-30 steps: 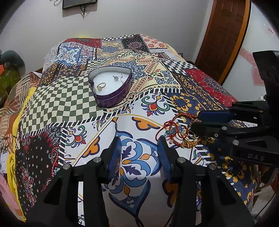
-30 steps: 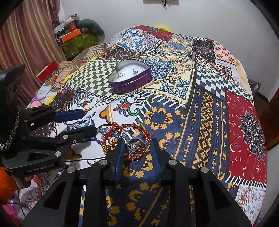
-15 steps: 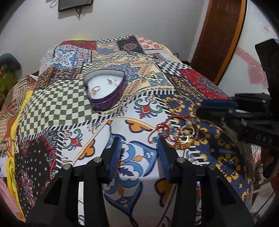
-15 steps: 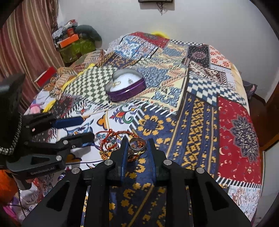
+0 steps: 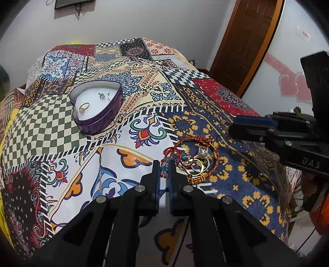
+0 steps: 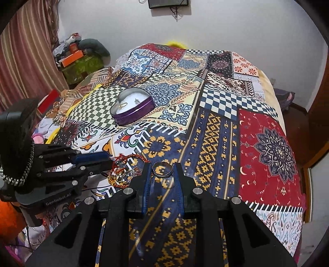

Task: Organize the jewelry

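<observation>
While the right tool [image 6: 162,170] pinches a ring [image 6: 162,168], the left tool [image 5: 163,166] — clenched — touches the jewelry pile [image 5: 192,158].

1. The bed [image 6: 226,115] takes up most of the room and is covered in a loud patchwork bedspread [image 5: 144,86]: checks, florals, red and navy panels.
2. Behind the bed there's a plain white wall [image 6: 236,26] with a dark framed thing [image 6: 168,3] hung high and wires dangling under it.
3. Left of the bed hangs a striped reddish curtain [image 6: 26,53], with a cluttered pile [image 6: 80,55] of boxes and bags by it.
4. Right of the bed stands a brown wooden door [image 5: 246,41].
5. Pink heart stickers [image 5: 294,86] sit on the wall past that door.
</observation>
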